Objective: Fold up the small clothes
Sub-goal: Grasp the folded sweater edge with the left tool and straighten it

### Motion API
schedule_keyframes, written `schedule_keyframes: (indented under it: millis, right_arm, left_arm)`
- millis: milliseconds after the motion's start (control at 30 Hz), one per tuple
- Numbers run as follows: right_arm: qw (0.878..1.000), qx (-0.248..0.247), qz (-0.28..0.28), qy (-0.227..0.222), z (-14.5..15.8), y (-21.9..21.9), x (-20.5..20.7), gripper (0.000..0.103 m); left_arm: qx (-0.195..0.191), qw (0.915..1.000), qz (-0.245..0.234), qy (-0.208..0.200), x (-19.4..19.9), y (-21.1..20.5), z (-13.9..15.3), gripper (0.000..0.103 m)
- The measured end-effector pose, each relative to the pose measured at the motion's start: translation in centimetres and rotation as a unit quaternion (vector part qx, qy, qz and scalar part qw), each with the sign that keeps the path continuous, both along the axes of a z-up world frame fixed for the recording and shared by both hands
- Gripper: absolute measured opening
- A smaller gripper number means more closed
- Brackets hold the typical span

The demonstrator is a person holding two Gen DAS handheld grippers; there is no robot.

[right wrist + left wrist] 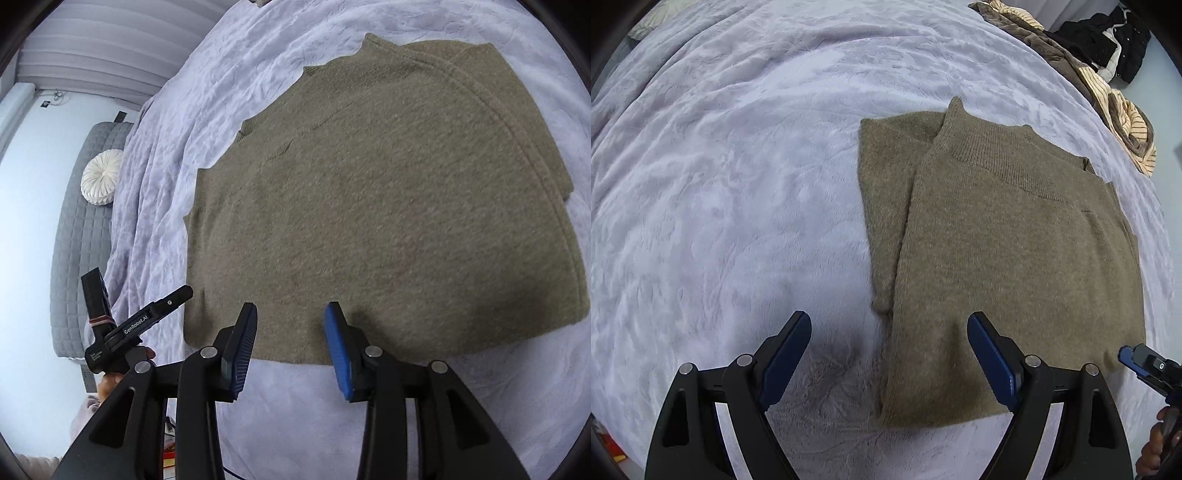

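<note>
Olive knit sweater (1015,258) lies folded flat on the lilac bed cover (738,184). Left tongs (889,321) spread wide, holding nothing, above its near-left edge. Right tongs (291,308) also spread and unloaded at its near hem.

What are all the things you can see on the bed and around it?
Sweater: one, olive-brown knit, partly folded, flat on the blanket.
Blanket: one, pale lilac plush, covering the bed.
Clothes pile: one heap, brown, striped cream and black, far right corner.
Round cushion: one, white, on the grey quilted cover.
Grey quilted cover: one, beside the bed.
Left gripper: one, black with blue pads, open, over the sweater's near left edge.
Right gripper: one, same colours, open, over the sweater's near edge.
</note>
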State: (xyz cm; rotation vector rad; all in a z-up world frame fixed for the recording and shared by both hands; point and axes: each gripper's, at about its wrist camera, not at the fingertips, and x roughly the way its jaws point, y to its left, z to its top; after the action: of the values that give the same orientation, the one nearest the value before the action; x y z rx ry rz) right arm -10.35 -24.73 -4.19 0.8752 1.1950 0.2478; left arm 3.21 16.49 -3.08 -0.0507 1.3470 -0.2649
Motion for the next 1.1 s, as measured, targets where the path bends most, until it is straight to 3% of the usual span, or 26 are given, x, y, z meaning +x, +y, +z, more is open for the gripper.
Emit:
schedule_keyframes:
  millis: [267, 333, 467, 533, 600, 633, 667, 733, 800, 900, 967, 1100]
  right_arm:
    - [0.999, 0.042, 0.014, 0.018, -1.4, 5.0, -0.9, 0.044]
    - [0.998, 0.056, 0.012, 0.023, -1.9, 6.3, -1.3, 0.051]
    - [0.995, 0.09, -0.009, 0.036, -3.6, 7.9, -1.4, 0.051]
    - [0.992, 0.114, -0.035, 0.044, -4.8, 8.2, -1.2, 0.051]
    - [0.987, 0.139, -0.069, 0.052, -5.9, 8.1, -0.8, 0.051]
    - [0.983, 0.154, -0.084, 0.055, -6.4, 8.0, -0.6, 0.051]
    - [0.98, 0.167, -0.097, 0.058, -6.8, 8.0, -0.4, 0.049]
    - [0.98, 0.162, -0.103, 0.053, -6.5, 7.7, 0.4, 0.009]
    - [0.987, 0.138, -0.078, 0.012, -4.3, 7.5, 1.2, 0.009]
    - [0.994, 0.101, -0.038, -0.033, -1.2, 7.5, 1.4, 0.008]
    - [0.993, 0.107, -0.042, -0.023, -1.2, 7.4, 0.9, 0.008]
    - [0.994, 0.097, -0.04, 0.028, -4.5, 8.2, -0.3, 0.008]
  left_arm:
    - [-0.082, 0.994, 0.056, 0.045, -3.7, 4.0, -1.3, 0.087]
    - [-0.115, 0.9892, 0.065, 0.063, -4.3, 4.4, -1.9, 0.087]
    - [-0.181, 0.9764, 0.078, 0.089, -4.4, 4.0, -3.0, 0.087]
    - [-0.199, 0.9718, 0.089, 0.089, -4.0, 3.7, -3.3, 0.071]
    - [-0.191, 0.9721, 0.098, 0.094, -3.6, 3.4, -3.7, 0.027]
    - [-0.193, 0.9719, 0.099, 0.093, -3.4, 3.4, -3.8, 0.018]
    - [-0.2, 0.9709, 0.099, 0.086, -3.4, 3.5, -3.4, 0.018]
    - [-0.198, 0.9753, 0.085, 0.046, -3.6, 3.4, -1.6, 0.018]
    - [-0.191, 0.9802, 0.052, 0.005, -3.9, 2.9, 0.7, 0.018]
    - [-0.185, 0.9826, 0.019, -0.011, -4.3, 2.0, 2.1, 0.018]
    - [-0.175, 0.9845, 0.017, 0.003, -4.7, 2.0, 1.2, 0.018]
    - [-0.132, 0.9899, 0.032, 0.04, -5.7, 3.0, -3.0, 0.018]
